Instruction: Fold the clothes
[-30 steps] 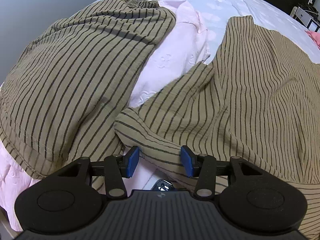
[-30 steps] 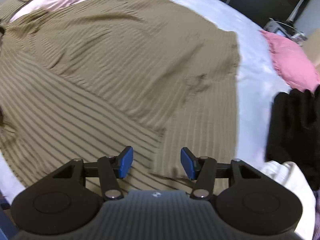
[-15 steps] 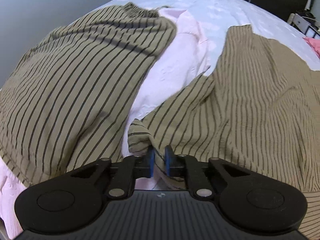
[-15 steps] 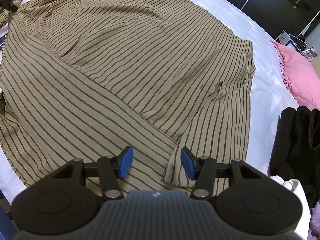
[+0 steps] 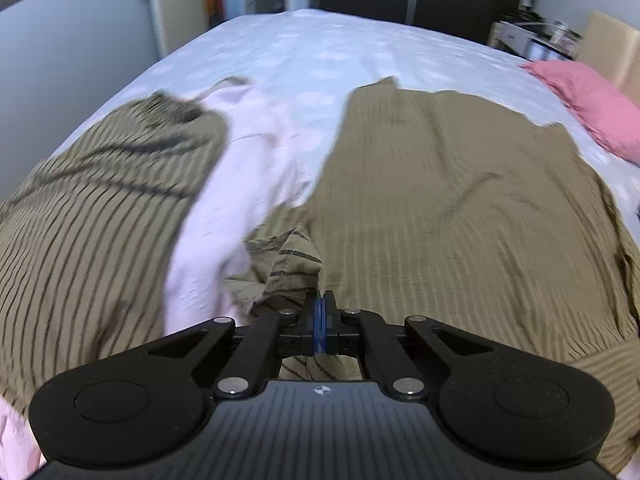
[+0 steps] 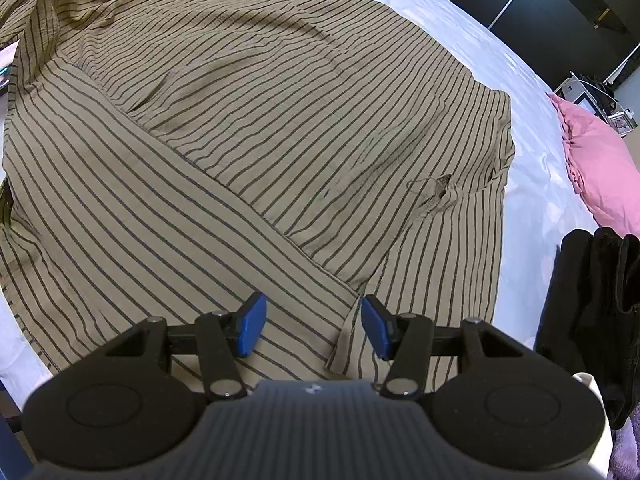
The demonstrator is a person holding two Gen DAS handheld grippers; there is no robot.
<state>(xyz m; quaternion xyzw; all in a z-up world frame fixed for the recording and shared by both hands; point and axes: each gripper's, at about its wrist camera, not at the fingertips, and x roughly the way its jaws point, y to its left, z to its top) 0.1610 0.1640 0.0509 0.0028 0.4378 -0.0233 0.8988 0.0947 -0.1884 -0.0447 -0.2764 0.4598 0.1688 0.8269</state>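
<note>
An olive striped garment point(image 5: 460, 208) point(image 6: 260, 128) lies spread across the white bed. My left gripper point(image 5: 319, 308) is shut on a bunched corner of it point(image 5: 292, 264), lifted a little off the bed. In the right wrist view that lifted corner point(image 6: 44, 4) shows at the top left. My right gripper point(image 6: 312, 324) hovers open over the garment's near hem, where two overlapping flaps meet; nothing is between its blue pads point(image 6: 252, 324).
A second olive striped piece point(image 5: 92, 216) lies on the left over a pale pink garment point(image 5: 240, 176). A pink pillow point(image 5: 592, 108) point(image 6: 600, 168) sits on the right. Black clothing point(image 6: 596, 312) is piled at the bed's right edge. White bedsheet point(image 5: 320, 48) stretches beyond.
My left gripper closed on the striped garment's corner and raised it toward the garment's middle, bunching the cloth. The right gripper stayed open above the hem, hardly moving.
</note>
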